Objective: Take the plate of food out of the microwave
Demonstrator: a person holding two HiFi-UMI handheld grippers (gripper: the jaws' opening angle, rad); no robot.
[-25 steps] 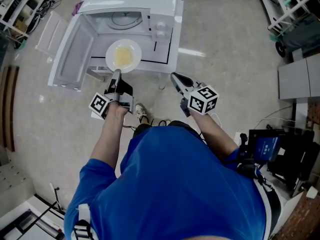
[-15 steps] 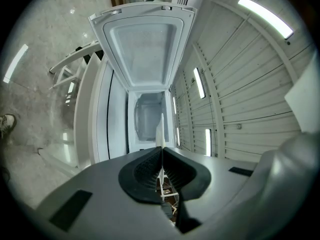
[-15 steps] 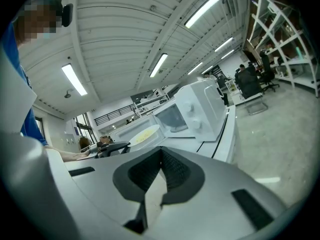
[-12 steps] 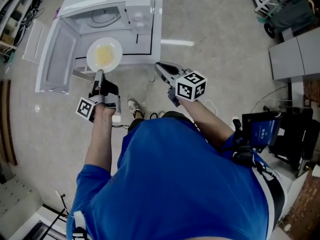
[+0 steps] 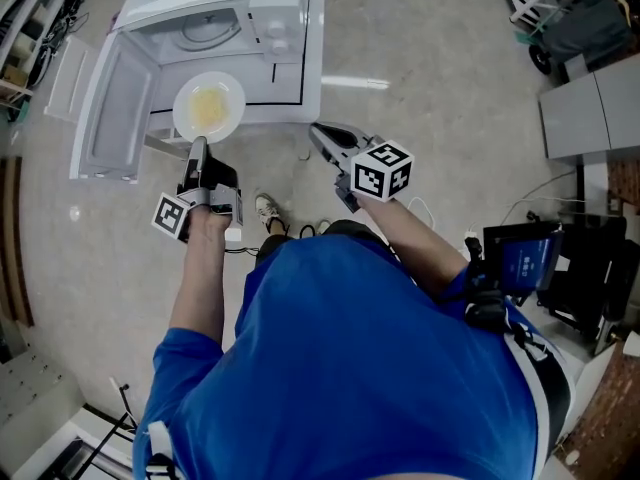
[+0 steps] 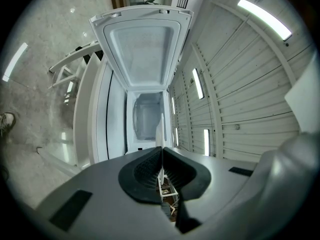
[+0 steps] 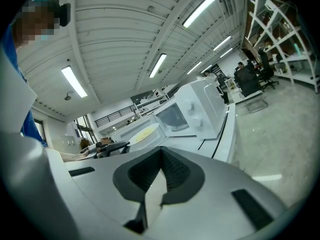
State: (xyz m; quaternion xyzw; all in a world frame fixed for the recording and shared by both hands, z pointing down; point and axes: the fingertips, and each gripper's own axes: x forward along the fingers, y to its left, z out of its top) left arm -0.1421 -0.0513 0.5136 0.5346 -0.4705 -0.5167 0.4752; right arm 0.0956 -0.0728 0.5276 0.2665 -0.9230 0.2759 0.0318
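Observation:
A white plate with yellow food hangs just in front of the open microwave, outside its cavity. My left gripper is shut on the plate's near rim. In the left gripper view the plate shows edge-on as a thin white line between the closed pads, with the cavity behind it. My right gripper hangs to the right of the plate, shut and holding nothing. In the right gripper view the plate and the microwave lie ahead to the left.
The microwave door stands swung open to the left. The microwave sits on a white table with black lines. A shoe and cables lie on the floor below. A grey cabinet and a tablet are at the right.
The head view has shifted, so everything sits further left in the picture. Relative to the microwave, the plate and both grippers are nearly where they were.

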